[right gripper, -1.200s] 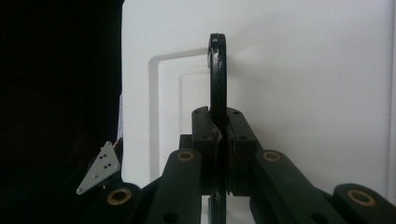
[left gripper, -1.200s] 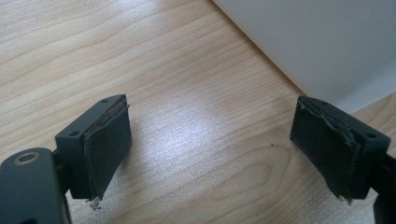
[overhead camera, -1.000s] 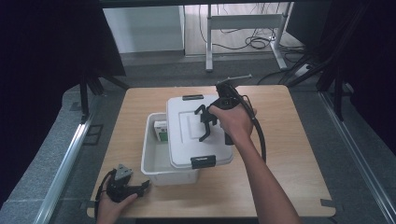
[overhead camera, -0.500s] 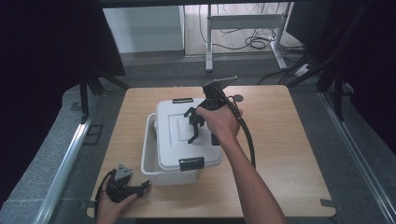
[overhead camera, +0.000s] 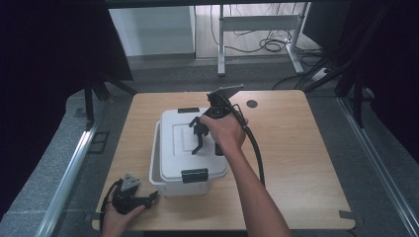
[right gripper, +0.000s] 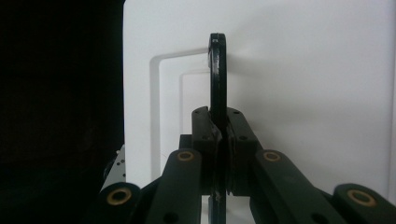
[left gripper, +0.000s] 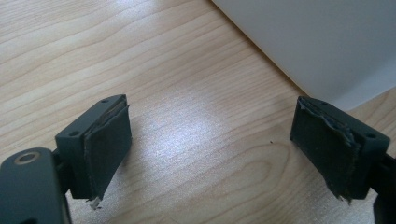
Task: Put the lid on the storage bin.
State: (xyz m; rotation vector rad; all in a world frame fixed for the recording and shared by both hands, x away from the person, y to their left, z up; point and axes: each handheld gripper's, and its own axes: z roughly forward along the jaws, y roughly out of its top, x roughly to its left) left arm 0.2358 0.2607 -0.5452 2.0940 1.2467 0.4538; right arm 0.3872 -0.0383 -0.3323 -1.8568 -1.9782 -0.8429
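We've got the right gripper [overhead camera: 200, 136] pinching the lid [overhead camera: 190, 143] handle [right gripper: 217, 79] atop the bin [overhead camera: 157, 173]; left gripper [overhead camera: 132, 196], jaws spread, idles beside the bin's near-left corner.

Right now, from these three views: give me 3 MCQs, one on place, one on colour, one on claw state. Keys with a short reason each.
1. Where does the left claw sit?
A. on the lid
B. on the table near the box's front left corner
C. at the table's far edge

2. What colour is the front latch on the white box?
A. black
B. red
C. white

3. What is the right claw doing?
A. open above the table
B. shut on nothing
C. shut on the lid handle

Key: 1 B, the high view shows it low on the wooden table beside the box. 2 A, the latch is dark against the white wall. 3 C, the right gripper view shows both jaws pressed on the thin black handle over the lid.
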